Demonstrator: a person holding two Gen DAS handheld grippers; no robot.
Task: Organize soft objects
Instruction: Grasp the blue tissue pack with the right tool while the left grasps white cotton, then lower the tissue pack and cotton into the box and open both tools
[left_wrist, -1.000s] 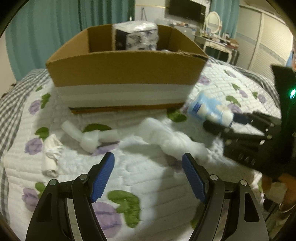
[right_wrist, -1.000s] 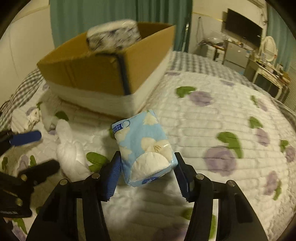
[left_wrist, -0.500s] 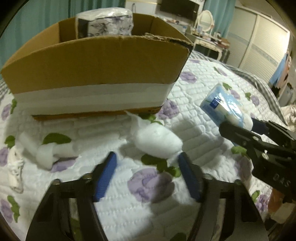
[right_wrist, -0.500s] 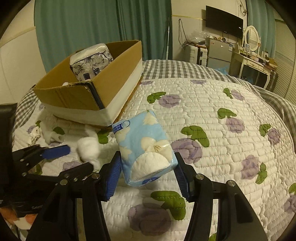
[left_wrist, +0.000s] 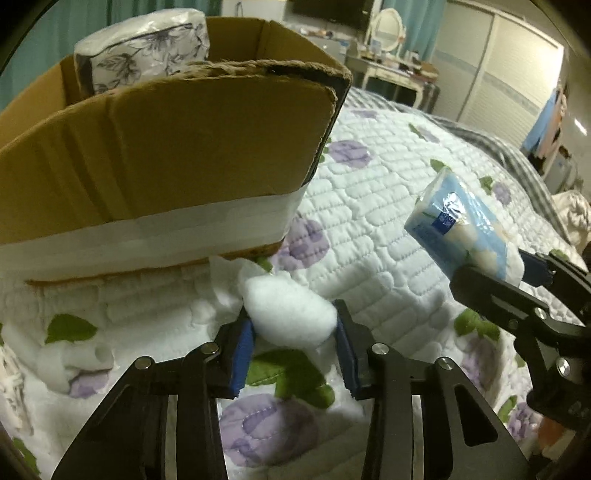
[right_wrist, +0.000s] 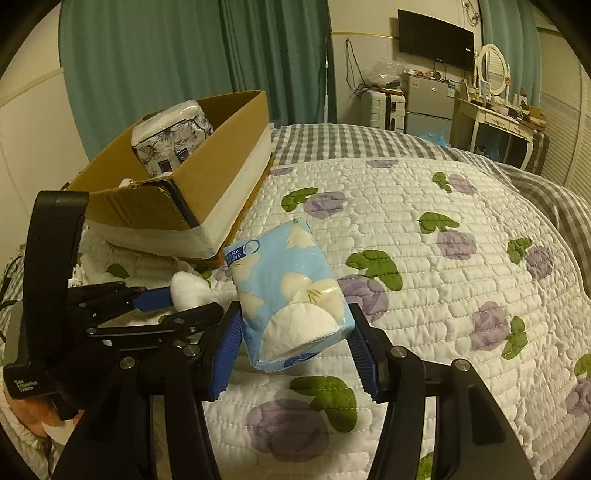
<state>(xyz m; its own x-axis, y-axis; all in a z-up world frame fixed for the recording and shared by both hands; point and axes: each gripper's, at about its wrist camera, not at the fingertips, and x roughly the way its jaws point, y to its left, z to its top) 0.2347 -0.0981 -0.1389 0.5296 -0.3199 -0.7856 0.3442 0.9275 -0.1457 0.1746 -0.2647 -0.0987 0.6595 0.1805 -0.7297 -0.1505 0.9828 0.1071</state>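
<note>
White cotton wad (left_wrist: 290, 317), lying on the quilted bedspread (left_wrist: 388, 229) just in front of the near corner of the cardboard box (left_wrist: 166, 147), sits between the blue pads of the left gripper (left_wrist: 293, 339), whose fingers are drawn in until both pads touch its flanks; the wad appears gripped but not yet lifted clear of the quilt. It is judged very light, fully compressible and non-fragile, so a mid-body pinch suffices, though loose fibres may trail or snag. Blue tissue pack (right_wrist: 286, 295) is clamped across its width by the right gripper (right_wrist: 295, 343), held tilted above the bedspread; its plastic film looks slick and the contents yielding, so a grip across the middle is likely to hold better than one near an end. Inside the box stands a floral-printed wrapped pack (right_wrist: 171, 142). Further white wads (left_wrist: 70, 363) lie on the quilt to the left of the gripped one.
</note>
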